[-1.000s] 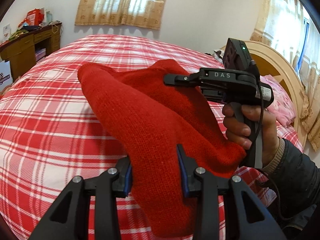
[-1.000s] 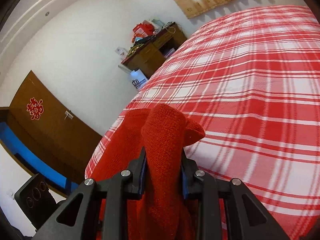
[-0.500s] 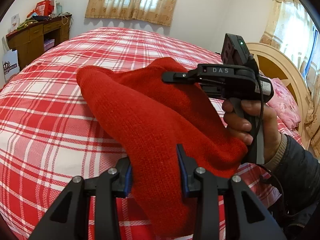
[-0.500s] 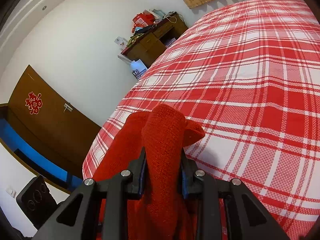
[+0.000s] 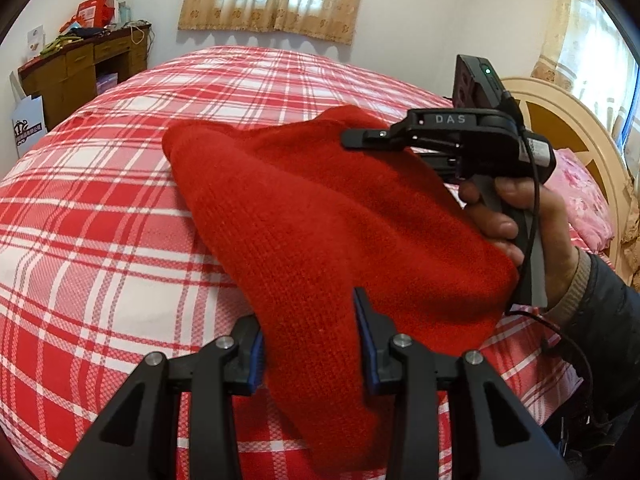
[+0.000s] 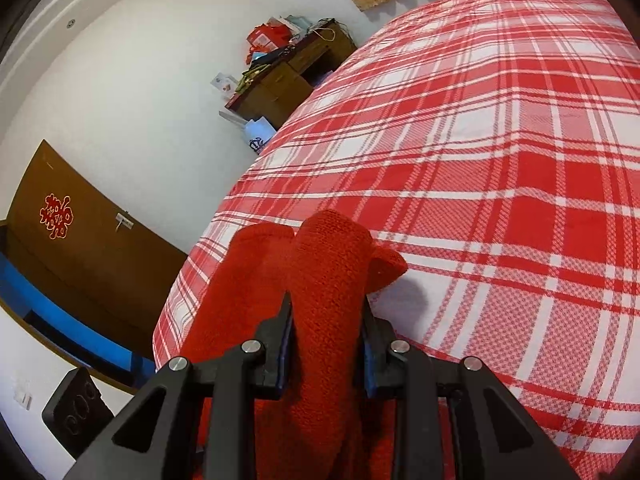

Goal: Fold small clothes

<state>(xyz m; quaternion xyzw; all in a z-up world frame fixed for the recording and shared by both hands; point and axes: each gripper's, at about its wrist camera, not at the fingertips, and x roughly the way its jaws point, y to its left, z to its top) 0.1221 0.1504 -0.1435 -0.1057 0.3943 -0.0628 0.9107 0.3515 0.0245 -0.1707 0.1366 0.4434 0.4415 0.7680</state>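
Note:
A red knitted garment (image 5: 320, 224) hangs stretched between both grippers above the red-and-white plaid bed (image 5: 100, 208). My left gripper (image 5: 310, 344) is shut on its near edge, the cloth bunched between the blue pads. My right gripper (image 6: 326, 332) is shut on a thick fold of the same garment (image 6: 328, 264). In the left wrist view the right gripper (image 5: 360, 138) shows at the right, held by a hand, its fingers pinching the garment's far edge.
A wooden desk (image 5: 80, 68) with clutter stands left of the bed by the wall. A cream headboard (image 5: 560, 120) and pink pillow (image 5: 580, 196) are at the right. A brown door (image 6: 80, 248) shows in the right wrist view.
Both grippers have carried the garment forward and lower over the bed. Their grips on the cloth are unchanged.

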